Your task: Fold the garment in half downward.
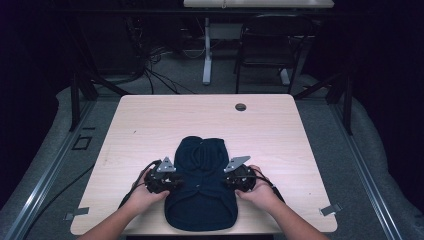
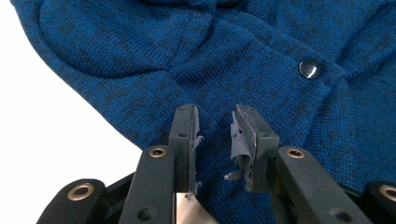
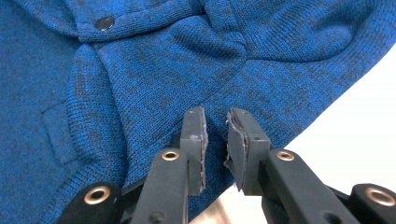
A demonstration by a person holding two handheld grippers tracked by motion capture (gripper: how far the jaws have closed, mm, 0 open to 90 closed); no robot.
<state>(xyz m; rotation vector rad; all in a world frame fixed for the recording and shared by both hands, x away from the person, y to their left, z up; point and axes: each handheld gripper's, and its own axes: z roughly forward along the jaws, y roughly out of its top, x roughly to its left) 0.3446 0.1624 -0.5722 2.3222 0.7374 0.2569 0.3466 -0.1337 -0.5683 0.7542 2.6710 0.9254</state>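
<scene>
A dark blue knit cardigan (image 1: 202, 187) lies flat near the person's edge of the tabletop (image 1: 150, 125), its long axis running from that near edge toward the far side, with the collar end farther away and the hem close to the table's front edge. The left gripper (image 1: 162, 181) sits at the garment's left margin and the right gripper (image 1: 239, 178) at its right margin, roughly level with each other about midway along the body, so each hand is equally near its own side. In the left gripper view the left gripper's jaws stand narrowly apart, a gap between the worn pads, with knit fabric just ahead of and beneath them and a dark snap button (image 2: 310, 69) off toward the garment's middle; nothing is pinched between them. In the right gripper view the right gripper's jaws are likewise parted by a small gap, poised over the fabric edge where the folded sleeve meets the pale tabletop, with another snap button (image 3: 104, 23) farther in. The coming move looks like a fold or a pinch of both side edges: each pair of jaws faces inward across the cardigan's width, so the fabric lies straight ahead of each.
</scene>
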